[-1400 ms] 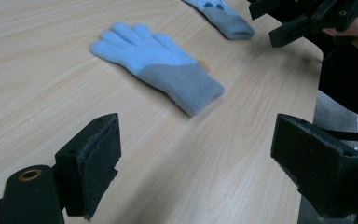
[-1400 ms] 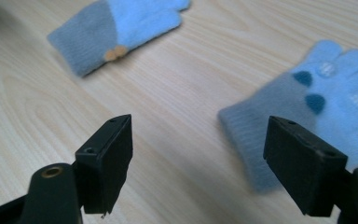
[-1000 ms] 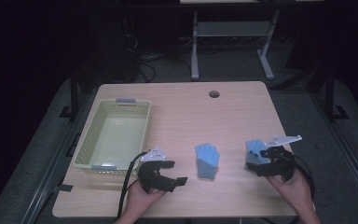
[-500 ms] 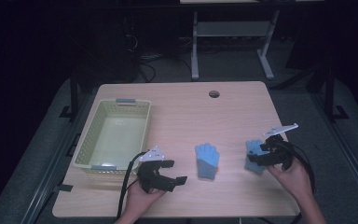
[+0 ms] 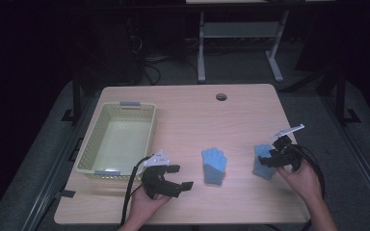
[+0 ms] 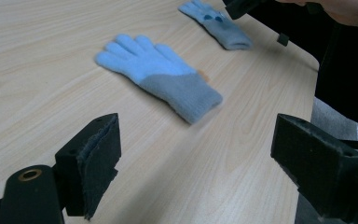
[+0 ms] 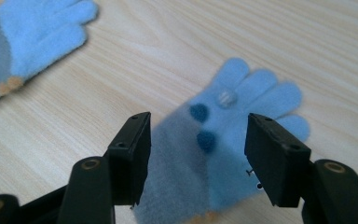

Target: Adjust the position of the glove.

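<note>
Dark room all around, pale wooden table [image 5: 183, 115] lit in the middle, and from the high view I see two blue gloves lying flat toward my side of it. One glove [image 5: 214, 165] sits near the centre; the second glove [image 5: 262, 161] lies off to the right, and my right gripper [image 5: 275, 159] is right on top of it. My left gripper [image 5: 176, 179] rests on the table to the left of the centre glove, well short of it, with the yellow basket [image 5: 92, 159] just beyond it on the left, nothing in it.

Left gripper view now: my jaws stand wide apart with bare wood between them. The centre glove [image 6: 161, 74] lies ahead, clear of both pads, fingers pointing away to the left and grey cuff angled toward my right jaw. The other glove [image 6: 216, 24] is farther off.

Right gripper view: here's the one that matters. My jaws are open, moderately wide, and they straddle the glove with the dark dots [image 7: 228, 140], one pad on each side of its width. Its long axis runs away from me between the pads, cuff nearest, fingers fanned beyond. Nothing is pinched yet. I judge the right hand is the nearer one by far, needing only to drop and squeeze across the palm.
</note>
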`<state>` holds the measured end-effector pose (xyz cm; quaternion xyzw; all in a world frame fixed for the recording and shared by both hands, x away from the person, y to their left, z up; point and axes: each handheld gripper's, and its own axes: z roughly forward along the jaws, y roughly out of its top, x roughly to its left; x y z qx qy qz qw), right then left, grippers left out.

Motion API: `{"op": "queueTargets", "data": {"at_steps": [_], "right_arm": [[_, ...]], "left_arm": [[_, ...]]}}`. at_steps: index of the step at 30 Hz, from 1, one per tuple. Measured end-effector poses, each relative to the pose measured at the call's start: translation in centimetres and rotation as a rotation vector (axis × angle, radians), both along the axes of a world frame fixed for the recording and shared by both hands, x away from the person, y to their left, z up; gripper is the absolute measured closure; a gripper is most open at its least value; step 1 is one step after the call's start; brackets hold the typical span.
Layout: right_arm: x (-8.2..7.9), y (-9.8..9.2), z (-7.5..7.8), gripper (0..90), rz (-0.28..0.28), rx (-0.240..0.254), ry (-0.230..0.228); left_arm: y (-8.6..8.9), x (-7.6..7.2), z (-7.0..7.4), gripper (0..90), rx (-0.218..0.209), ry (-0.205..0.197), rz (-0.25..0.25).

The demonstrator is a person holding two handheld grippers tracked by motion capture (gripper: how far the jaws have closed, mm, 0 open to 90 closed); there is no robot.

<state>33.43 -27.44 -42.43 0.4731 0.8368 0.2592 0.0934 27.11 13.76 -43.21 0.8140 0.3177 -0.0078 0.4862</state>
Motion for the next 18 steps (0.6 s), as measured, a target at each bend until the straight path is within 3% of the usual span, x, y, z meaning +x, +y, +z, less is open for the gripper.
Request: {"op": "queueTargets", "data": {"at_steps": [10, 16, 18], "right_arm": [[0.4, -0.1, -0.8, 49.4, -0.006, -0.026, 0.052], [0.5, 0.0, -1.8, 56.3, -0.020, -0.077, 0.102], [0.5, 0.1, -2.1, 58.5, -0.019, -0.083, 0.092]], "left_arm": [[-0.1, 0.0, -0.1, 15.3, 0.001, 0.002, 0.001], [-0.2, 0.0, -0.1, 15.3, 0.004, 0.005, -0.001], [-0.2, -0.1, -0.1, 15.3, 0.004, 0.000, -0.004]]}}
